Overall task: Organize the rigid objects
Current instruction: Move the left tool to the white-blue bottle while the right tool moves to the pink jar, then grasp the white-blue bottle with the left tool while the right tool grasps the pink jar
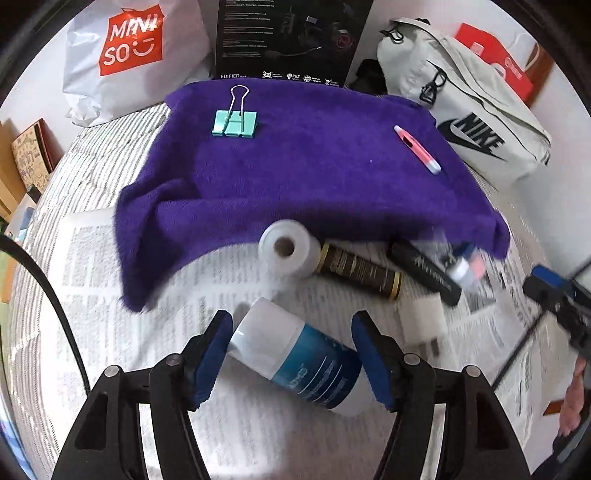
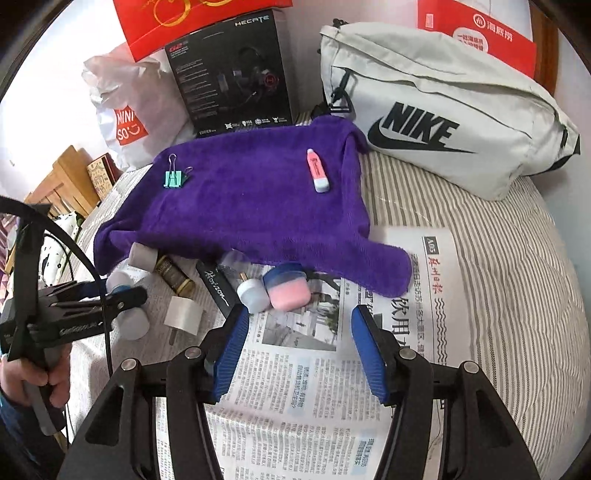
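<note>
A white and blue bottle (image 1: 295, 354) lies on its side on the newspaper between the fingers of my left gripper (image 1: 291, 319), which stands open around it. My right gripper (image 2: 301, 314) is open over newspaper (image 2: 314, 387) with nothing between its fingers. Just beyond it sit a pink jar (image 2: 288, 291) and a small white jar (image 2: 253, 293). A purple towel (image 2: 251, 206) carries a teal binder clip (image 2: 173, 179) and a pink pen-like item (image 2: 317, 170). At the towel's front edge lie a white roll (image 1: 284, 251), a black-gold tube (image 1: 358, 269), a black tube (image 1: 428, 273) and a white plug block (image 1: 424, 317).
All of this rests on a striped bed sheet (image 2: 498, 277). Behind the towel stand a grey Nike bag (image 2: 443, 122), a black headset box (image 2: 236, 74), a white Miniso bag (image 1: 129, 55) and red boxes (image 2: 480, 33). A hand (image 2: 33, 376) holds the left gripper's handle.
</note>
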### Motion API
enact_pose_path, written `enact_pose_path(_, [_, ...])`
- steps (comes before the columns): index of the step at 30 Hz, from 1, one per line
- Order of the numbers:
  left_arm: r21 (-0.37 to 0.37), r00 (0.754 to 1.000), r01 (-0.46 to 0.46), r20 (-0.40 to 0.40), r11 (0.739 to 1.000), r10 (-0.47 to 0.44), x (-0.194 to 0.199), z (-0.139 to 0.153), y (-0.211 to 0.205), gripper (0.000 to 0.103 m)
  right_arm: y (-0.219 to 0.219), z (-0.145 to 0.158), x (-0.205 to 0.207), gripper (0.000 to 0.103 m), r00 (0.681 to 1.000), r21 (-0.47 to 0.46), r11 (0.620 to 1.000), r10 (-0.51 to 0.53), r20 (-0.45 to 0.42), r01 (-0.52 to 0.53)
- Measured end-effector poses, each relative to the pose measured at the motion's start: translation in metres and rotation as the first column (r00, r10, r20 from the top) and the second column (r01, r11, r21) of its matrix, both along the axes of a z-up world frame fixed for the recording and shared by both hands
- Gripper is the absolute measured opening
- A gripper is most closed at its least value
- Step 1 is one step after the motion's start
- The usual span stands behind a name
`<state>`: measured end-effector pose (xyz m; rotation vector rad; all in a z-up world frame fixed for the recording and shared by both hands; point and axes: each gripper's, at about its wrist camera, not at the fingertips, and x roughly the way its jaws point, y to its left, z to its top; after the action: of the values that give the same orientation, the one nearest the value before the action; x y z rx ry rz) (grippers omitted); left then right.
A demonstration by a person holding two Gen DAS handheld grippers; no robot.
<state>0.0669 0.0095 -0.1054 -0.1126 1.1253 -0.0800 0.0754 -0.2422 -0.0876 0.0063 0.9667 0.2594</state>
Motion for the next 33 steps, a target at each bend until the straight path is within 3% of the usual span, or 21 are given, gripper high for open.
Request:
enact_pose_path(6, [0.099, 1.0, 0.018, -0.022, 0.995, -0.015, -0.022, -0.002, 0.009, 0.065, 0.004, -0.002, -0.001, 0.057, 1.0, 0.01, 1.0, 0.018, -0.002, -0.018])
enact_pose_path(16, [0.069, 0.999, -0.02, 0.036, 0.997, 0.017, -0.034, 0.016, 0.026, 0.065, 0.023, -0.005, -0.004, 0.057, 0.997, -0.011, 0.997, 0.072, -0.012, -0.072])
enact_pose_path(26, [0.071, 0.999, -0.027, -0.034, 0.997, 0.03, -0.032, 0.003, 0.005, 0.071, 0.025, -0.009, -0.006, 0.057, 0.996, -0.035, 0.996, 0.083, -0.028, -0.084])
enact_pose_path(33, [0.076, 0.997, -0.057, -0.04, 0.995, 0.061, -0.052, 0.012, 0.015, 0.074, 0.022, -0.013, -0.006, 0.058, 0.996, -0.034, 0.996, 0.078, -0.042, -0.08])
